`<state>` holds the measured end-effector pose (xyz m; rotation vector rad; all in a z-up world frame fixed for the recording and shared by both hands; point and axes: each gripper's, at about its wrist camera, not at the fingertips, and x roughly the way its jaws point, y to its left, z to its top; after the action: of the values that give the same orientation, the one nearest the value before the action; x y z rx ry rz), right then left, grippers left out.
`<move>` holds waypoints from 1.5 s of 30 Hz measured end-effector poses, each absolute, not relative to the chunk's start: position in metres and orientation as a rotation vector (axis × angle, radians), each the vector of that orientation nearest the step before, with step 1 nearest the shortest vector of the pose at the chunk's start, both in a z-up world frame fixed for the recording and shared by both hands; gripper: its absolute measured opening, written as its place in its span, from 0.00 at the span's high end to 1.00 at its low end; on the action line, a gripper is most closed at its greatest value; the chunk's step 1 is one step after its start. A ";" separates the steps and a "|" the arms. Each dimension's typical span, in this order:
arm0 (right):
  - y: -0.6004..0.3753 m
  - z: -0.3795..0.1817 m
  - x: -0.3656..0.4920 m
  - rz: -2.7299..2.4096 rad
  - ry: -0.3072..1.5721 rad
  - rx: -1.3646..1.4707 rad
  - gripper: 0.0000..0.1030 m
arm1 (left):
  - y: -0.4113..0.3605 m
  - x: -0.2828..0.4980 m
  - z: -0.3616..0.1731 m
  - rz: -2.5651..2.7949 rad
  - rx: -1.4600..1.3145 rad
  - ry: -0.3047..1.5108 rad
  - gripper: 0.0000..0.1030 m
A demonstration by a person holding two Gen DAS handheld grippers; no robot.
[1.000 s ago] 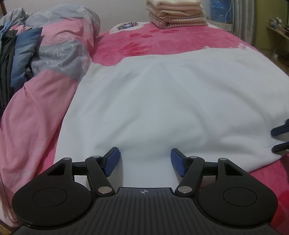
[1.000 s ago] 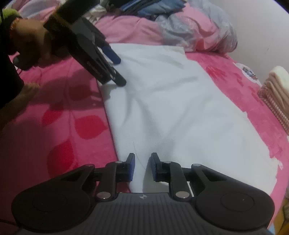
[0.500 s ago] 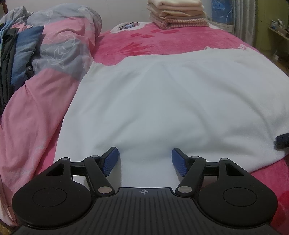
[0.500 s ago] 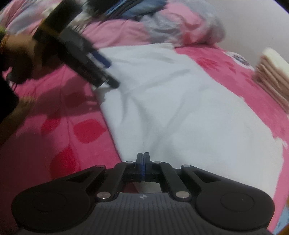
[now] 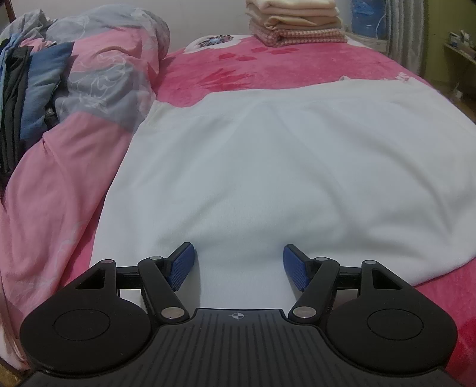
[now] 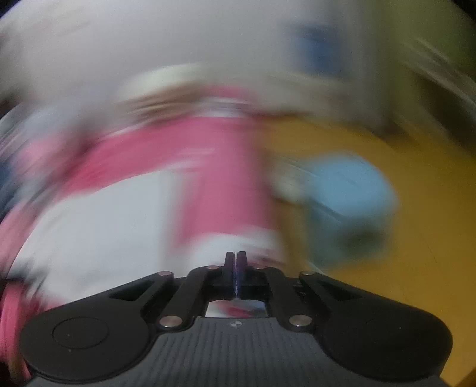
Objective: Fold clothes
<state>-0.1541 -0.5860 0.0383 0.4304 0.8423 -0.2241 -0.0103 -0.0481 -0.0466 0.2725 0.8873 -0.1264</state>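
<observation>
Our right gripper (image 6: 235, 262) is swinging off the white garment (image 5: 285, 166) (view blurred).
We are watching its jaws part, nothing visibly between; left gripper (image 5: 238, 265) hovering released.

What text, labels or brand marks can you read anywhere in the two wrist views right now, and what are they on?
No readable words or numbers in either view.
Left gripper: only a small crosshair mark on its body, no lettering.
Pink bedspread: a printed flower-like motif near the folded towels, no legible text.
Blue container by the wall: any label is too small to read.
Right wrist view: blurred; a small pale mark on the right gripper is unreadable.
</observation>
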 end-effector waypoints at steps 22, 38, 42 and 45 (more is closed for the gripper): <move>-0.374 0.015 0.050 0.551 1.158 0.364 0.53 | -0.046 -0.027 -0.029 -0.293 0.170 0.846 0.35; -0.402 -0.045 0.057 0.543 1.217 0.737 0.55 | 0.143 -0.029 -0.037 0.020 -0.370 0.900 0.39; -0.404 -0.048 0.053 0.528 1.194 0.778 0.55 | 0.136 -0.021 -0.045 0.007 -0.433 0.918 0.54; -0.403 -0.044 0.051 0.526 1.184 0.753 0.56 | 0.130 -0.019 -0.037 0.083 -0.292 0.917 0.56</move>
<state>0.0509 -0.4034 -0.0437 0.7526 1.1843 0.5259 -0.0191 0.1300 -0.0370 -0.2924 0.9165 0.0832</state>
